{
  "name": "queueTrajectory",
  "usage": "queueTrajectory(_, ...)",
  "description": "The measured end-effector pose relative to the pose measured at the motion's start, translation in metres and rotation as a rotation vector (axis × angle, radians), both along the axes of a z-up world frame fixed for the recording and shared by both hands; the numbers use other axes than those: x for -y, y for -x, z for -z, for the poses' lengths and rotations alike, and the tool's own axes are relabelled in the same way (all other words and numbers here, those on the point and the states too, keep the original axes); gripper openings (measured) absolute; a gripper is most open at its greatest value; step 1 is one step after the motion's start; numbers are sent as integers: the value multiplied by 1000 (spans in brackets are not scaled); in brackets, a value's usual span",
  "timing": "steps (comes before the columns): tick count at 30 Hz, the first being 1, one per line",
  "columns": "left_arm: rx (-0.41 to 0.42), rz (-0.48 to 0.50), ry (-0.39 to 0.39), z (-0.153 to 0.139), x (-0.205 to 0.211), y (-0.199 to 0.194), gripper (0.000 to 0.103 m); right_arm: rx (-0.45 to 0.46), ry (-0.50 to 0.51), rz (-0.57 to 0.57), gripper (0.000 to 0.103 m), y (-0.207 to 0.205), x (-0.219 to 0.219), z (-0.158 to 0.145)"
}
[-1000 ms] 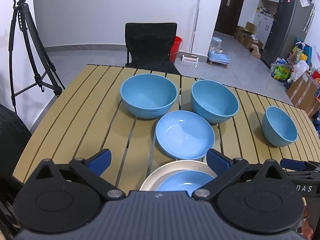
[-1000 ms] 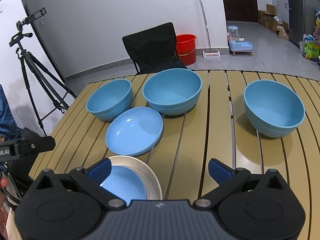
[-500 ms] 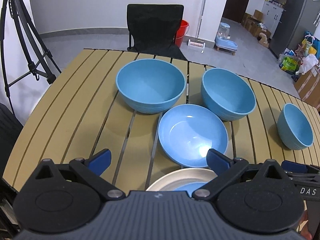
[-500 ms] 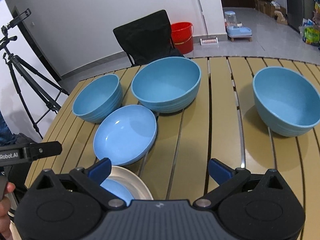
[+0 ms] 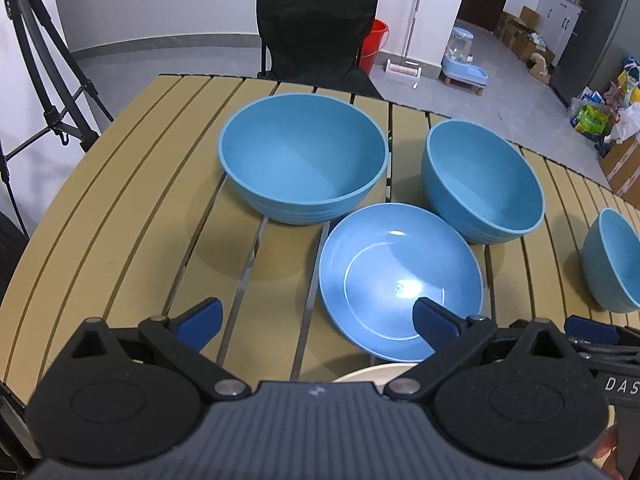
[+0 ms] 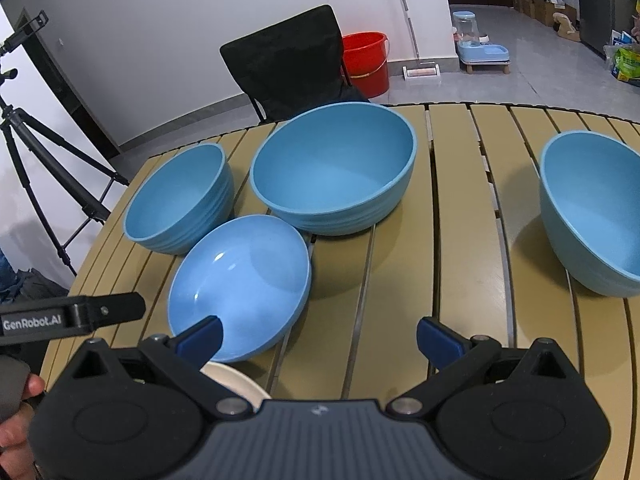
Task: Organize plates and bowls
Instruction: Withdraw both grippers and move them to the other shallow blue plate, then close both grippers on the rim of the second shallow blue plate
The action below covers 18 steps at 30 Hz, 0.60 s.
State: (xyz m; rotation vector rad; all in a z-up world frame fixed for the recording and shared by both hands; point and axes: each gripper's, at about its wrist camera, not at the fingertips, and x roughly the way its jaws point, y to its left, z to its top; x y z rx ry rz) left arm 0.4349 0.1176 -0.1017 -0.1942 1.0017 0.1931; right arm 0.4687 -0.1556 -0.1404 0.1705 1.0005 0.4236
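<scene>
A: Both grippers, left gripper [image 5: 316,320] and right gripper [image 6: 318,336], are spread, empty.

B: The blue plate [image 5: 400,280] lies just ahead; a careless push could knock the big bowl [image 5: 302,160] beyond it.

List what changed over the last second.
Both tools, left and right, moved forward over the table toward the shallow blue plate; the cream plate slid almost out of view beneath them. Jaws stayed open, and no dish moved.

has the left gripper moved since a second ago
Yes. The left gripper has gone forward over the table: the shallow dish now sits by its right finger, and the cream plate has nearly slipped under it.
</scene>
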Motion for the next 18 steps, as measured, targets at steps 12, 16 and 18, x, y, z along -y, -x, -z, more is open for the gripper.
queueTrajectory(12, -33, -26, 21, 21, -7, -19, 96, -12, 7, -23, 96, -23, -16, 16)
queueTrajectory(16, -45, -36, 37, 26, -11, -25, 85, -20, 10, -29, 85, -29, -20, 23)
queueTrajectory(18, -48, -39, 44, 29, -12, -28, 80, -25, 13, -33, 79, -32, -22, 25)
